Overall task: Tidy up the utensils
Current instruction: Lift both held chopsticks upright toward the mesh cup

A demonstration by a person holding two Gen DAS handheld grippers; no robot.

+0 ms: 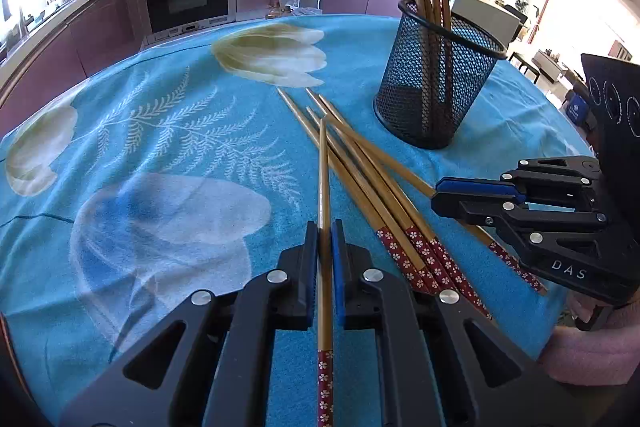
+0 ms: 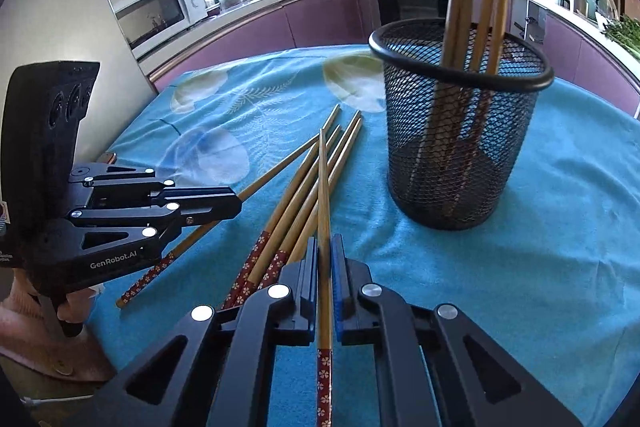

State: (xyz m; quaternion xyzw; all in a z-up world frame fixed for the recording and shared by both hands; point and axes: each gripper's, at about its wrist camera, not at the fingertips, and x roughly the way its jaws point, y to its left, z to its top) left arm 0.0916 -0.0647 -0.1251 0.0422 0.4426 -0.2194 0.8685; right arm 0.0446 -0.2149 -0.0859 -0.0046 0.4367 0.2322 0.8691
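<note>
Two hand-held tools are working over a bench covered by a blue floral tablecloth (image 1: 168, 131). The left tool (image 1: 325, 239) is clenching a single bamboo chopstick (image 1: 324, 187) along its shaft, with the red flower-patterned handle end trailing back beneath the camera. The right tool (image 2: 325, 255) is likewise gripping one chopstick of its own (image 2: 323, 195), its tip pointing forward over the pile.

The job looks partly done. A black mesh holder (image 1: 436, 83) is standing toward the far right of the bench, already carrying several chopsticks upright with their tips leaning out above the rim. A loose pile of chopsticks (image 1: 372, 179) is lying crossed on the cloth between the tools and the holder; about five appear left, though overlaps make counting uncertain. The two gripped sticks are not yet in the holder.

Beyond the far edge of the bench, kitchen counters, an oven and a microwave are curving around. Nothing is standing between the tools and the holder, but the upright sticks are crowding its mouth.
</note>
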